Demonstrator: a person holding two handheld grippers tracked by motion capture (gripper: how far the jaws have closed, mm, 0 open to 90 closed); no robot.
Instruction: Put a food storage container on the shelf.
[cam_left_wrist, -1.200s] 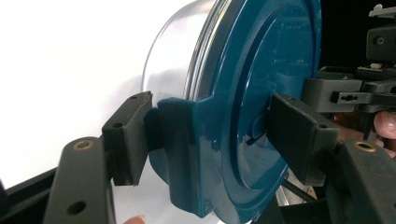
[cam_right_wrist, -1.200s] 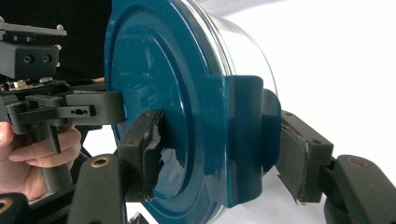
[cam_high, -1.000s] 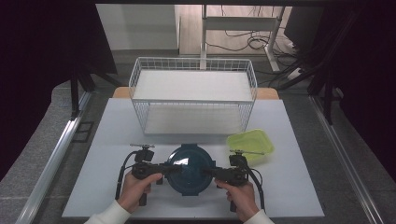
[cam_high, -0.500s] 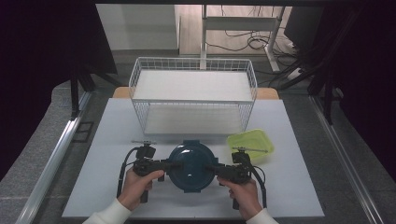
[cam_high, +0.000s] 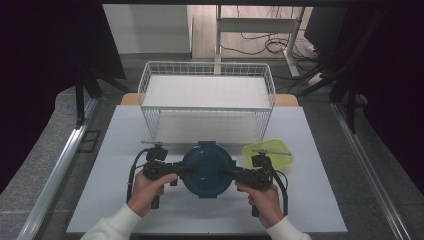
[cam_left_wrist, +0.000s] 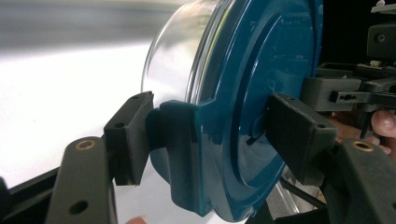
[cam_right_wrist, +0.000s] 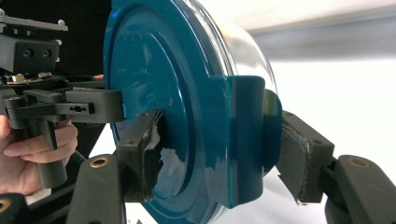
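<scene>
Round glass container w/ teal lid (cam_high: 207, 169) is gripped on both sides: left tool (cam_high: 176, 170) clamped on one lid latch, right tool (cam_high: 231, 173) clamped on the opposite latch. Container is held over the tabletop (cam_high: 320, 200), in front of the wire basket (cam_high: 207, 87). Grasp done, lift judged underway; placement left. Lid faces up; no long axis, being round.

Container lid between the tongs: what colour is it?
Dark teal lid; the right gripper view shows it best.
</scene>
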